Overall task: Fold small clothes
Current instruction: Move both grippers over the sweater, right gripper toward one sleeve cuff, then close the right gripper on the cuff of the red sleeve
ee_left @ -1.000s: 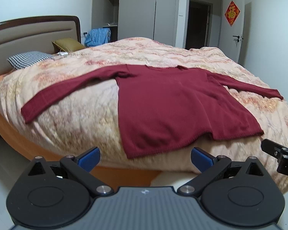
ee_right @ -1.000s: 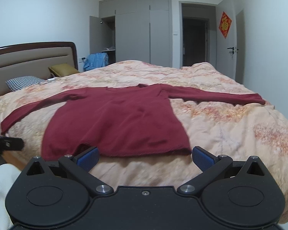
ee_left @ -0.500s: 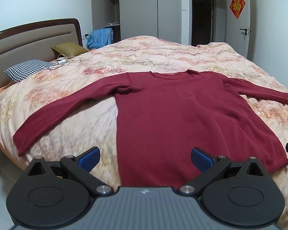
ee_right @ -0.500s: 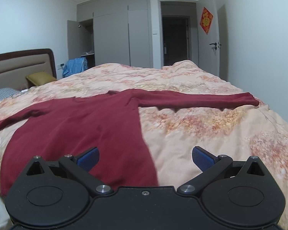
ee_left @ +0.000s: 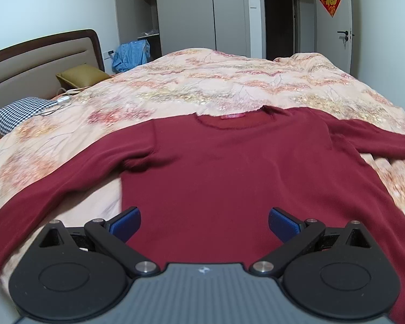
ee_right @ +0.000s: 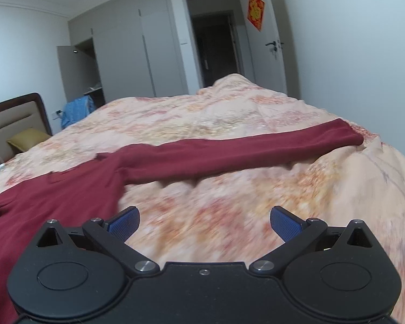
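Observation:
A dark red long-sleeved sweater (ee_left: 229, 172) lies flat on the floral quilt, neckline away from me and both sleeves spread out. My left gripper (ee_left: 204, 222) hangs open over the lower body of the sweater, nothing between its blue pads. In the right wrist view the sweater (ee_right: 67, 189) fills the left side and its right sleeve (ee_right: 256, 151) stretches across the quilt to the right. My right gripper (ee_right: 204, 222) is open above bare quilt, just right of the sweater's side edge and in front of that sleeve.
The quilt (ee_left: 229, 81) covers a wide bed with a padded headboard (ee_left: 40, 56) at the left. A checked pillow (ee_left: 19, 110) and an olive cushion (ee_left: 81, 74) lie near it. Wardrobes, a blue garment (ee_left: 132, 54) and an open doorway (ee_right: 216, 48) stand behind.
Both grippers have moved forward and in over the bed. The left one went from the bed's edge to above the sweater's body; the right one swung right, toward the right sleeve. Both stayed open.

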Demonstrator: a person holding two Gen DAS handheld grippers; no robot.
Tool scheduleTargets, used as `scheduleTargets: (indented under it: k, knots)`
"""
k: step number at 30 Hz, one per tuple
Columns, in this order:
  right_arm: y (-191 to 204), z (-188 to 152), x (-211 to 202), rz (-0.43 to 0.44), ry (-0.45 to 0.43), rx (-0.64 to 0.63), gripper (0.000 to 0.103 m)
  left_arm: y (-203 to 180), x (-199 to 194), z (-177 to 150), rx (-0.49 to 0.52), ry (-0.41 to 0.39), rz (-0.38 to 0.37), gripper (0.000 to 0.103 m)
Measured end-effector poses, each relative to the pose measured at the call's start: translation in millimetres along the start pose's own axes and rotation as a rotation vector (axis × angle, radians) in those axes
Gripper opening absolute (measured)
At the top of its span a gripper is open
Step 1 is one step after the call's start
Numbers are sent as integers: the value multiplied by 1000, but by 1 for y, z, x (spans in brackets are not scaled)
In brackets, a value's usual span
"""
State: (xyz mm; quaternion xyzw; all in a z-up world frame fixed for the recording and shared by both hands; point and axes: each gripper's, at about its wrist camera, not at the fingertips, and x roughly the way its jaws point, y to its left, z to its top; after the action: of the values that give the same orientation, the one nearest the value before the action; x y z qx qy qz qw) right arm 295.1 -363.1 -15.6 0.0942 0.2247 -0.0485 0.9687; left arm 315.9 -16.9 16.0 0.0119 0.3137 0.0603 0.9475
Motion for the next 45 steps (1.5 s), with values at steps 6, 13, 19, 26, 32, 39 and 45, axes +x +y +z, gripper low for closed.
scheduleTargets:
  k: [6,13,19,26,32,39,45]
  knots:
    - [-25,15,45,-60,54,21,103,-14,45,18,-18,-4,-10,103]
    - [-40,24,78,-118,78,23,103,-24,85,24,-52,5,-20,103]
    - [-54,24,94,-112,95,86,103,-29,108,13,-62,38,-4,103]
    - [-53,14,98,-116,87,79,103,-33,111,-4,-42,12,14,103]
    - [-60,19,100,-94,87,119,103,-37,112,-6,-31,3,26,103]
    - [-91,36,116,-90,7,307,103,-33,114,-7,-48,0,11,103]
    - [-110,46,140,-140,-87,405,102,-33,115,-7,-52,-5,9,103]
